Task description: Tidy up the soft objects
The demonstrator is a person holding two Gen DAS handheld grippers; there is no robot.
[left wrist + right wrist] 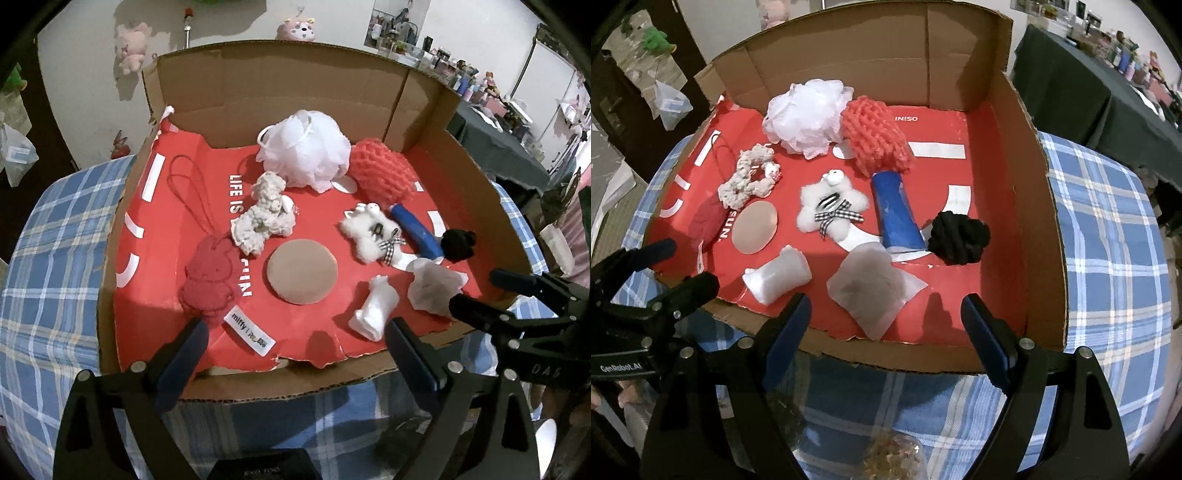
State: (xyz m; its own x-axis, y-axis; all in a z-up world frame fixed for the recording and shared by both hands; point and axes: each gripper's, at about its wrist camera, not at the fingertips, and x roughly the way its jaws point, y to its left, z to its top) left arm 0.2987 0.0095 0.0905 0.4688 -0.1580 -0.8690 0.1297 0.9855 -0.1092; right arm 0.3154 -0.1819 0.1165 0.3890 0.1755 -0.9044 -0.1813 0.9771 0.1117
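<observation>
Shallow brown cardboard box [424, 110] lined with red printed paper, sitting on a blue plaid tablecloth [48, 229]. Left gripper [295, 343] at bottom centre of its view, jaws spread wide, nothing between them, tips over the box's near edge. Right gripper [884, 319] likewise wide open and empty at bottom centre of its view, tips just above the near rim. Contents, in the left view: white mesh bath pouf [304, 149] upper centre, touching a red knitted netted bundle [382, 173] to its right; cream crocheted scrunchie [264, 216] centre left; red felt rabbit charm [208, 278] lower left; flat tan round pad [302, 271] centre; white fluffy plush with checked ribbon [371, 230] right of centre; blue cylinder [417, 230] beside it; black yarn ball [458, 240] at right; white rolled cloth [375, 308] and translucent white pouch [436, 288] lower right.
</observation>
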